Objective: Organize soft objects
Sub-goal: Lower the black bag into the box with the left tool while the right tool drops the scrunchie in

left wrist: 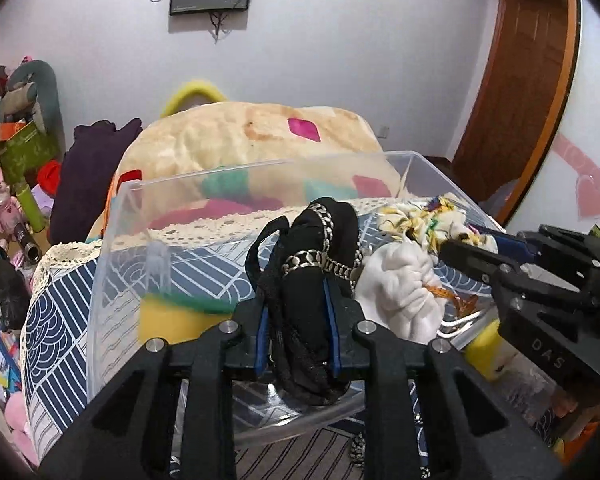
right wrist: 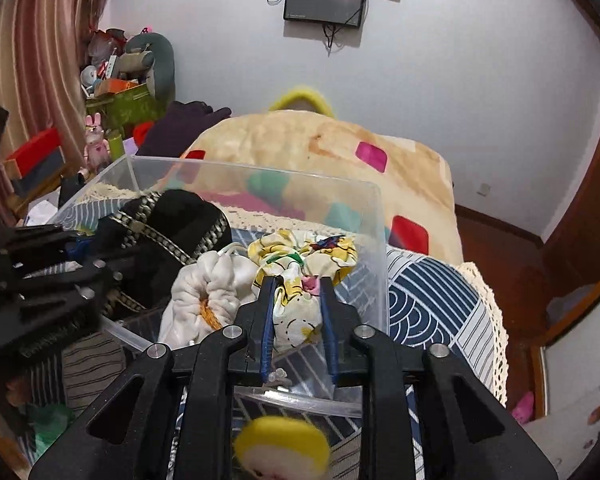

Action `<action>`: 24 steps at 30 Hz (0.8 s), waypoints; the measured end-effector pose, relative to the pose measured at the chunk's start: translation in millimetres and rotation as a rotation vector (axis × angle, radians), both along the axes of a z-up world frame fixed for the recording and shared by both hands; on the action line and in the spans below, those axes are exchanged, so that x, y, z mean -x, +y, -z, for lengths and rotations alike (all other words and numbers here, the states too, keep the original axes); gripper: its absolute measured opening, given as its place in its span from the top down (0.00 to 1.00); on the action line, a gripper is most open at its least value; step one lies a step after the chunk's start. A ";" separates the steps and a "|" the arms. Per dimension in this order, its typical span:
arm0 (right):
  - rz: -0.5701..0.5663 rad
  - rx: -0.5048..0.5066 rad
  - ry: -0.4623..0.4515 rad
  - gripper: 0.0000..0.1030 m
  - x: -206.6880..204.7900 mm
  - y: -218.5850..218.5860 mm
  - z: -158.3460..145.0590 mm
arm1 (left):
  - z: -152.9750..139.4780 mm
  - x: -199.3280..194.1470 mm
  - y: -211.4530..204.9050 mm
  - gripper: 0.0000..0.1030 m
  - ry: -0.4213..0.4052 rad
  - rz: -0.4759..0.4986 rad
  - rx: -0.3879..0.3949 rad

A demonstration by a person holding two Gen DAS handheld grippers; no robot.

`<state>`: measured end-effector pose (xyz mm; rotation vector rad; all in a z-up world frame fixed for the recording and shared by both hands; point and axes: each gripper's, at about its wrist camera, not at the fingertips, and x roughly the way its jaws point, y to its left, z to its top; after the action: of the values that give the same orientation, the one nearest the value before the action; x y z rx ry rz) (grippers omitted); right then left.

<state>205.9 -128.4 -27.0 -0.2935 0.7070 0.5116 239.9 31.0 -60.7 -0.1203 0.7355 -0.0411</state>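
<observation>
two grippers over the clear plastic bin (left wrist: pixel 112 264), both nearly closed on cloth. my left gripper (left wrist: pixel 298 292) pinches a black garment w/ chain-pattern trim (left wrist: pixel 320 248), bunched btwn the blue pads, hanging over the bin's near-left side. my right gripper (right wrist: pixel 298 296) grips a yellow cartoon-print cloth (right wrist: pixel 300 264) at the bin's right side. a white drawstring pouch (right wrist: pixel 204 292) sits inside the bin btwn the two, touching both cloths. yellow sponge w/ green top (left wrist: pixel 176 312) lies at the bin's left. bin rests on a blue patterned cover (right wrist: pixel 432 300) w/ lace edge.
</observation>
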 end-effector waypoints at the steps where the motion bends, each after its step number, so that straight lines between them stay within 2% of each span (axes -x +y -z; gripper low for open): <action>1: 0.001 0.002 0.004 0.80 -0.7 0.7 -0.7 | 0.5 0.3 1.0 0.75 -0.005 -0.004 0.006; 4: 0.004 0.017 -0.008 0.75 2.1 -0.9 -3.7 | 1.3 -1.7 3.0 0.68 0.009 -0.015 0.012; 8: -0.015 0.008 -0.008 0.67 7.2 -2.9 -6.8 | 2.1 -2.8 12.0 0.65 0.027 -0.026 0.052; 10: -0.024 0.011 -0.018 0.66 10.6 -2.4 -7.8 | 0.9 -0.7 14.3 0.58 0.030 -0.025 0.057; 13: -0.035 0.005 -0.025 0.66 15.8 -3.1 -10.2 | -2.9 6.5 12.8 0.49 0.016 -0.028 0.035; 17: -0.045 -0.026 -0.041 0.64 25.1 -7.7 -18.6 | -14.3 22.0 8.1 0.45 -0.023 -0.023 -0.007; 19: -0.046 -0.046 -0.055 0.55 31.1 -10.9 -23.6 | -19.4 29.5 6.3 0.41 -0.040 -0.024 -0.023; 21: -0.045 -0.069 -0.079 0.50 38.1 -15.6 -30.0 | -25.8 38.5 4.9 0.38 -0.063 -0.030 -0.037; 24: -0.045 -0.092 -0.107 0.45 48.8 -20.6 -38.4 | -35.3 51.8 4.0 0.29 -0.093 -0.037 -0.050</action>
<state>157.1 -149.0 11.3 -0.2495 0.5726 0.5658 188.1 34.9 -25.4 -0.0834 0.6407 0.0071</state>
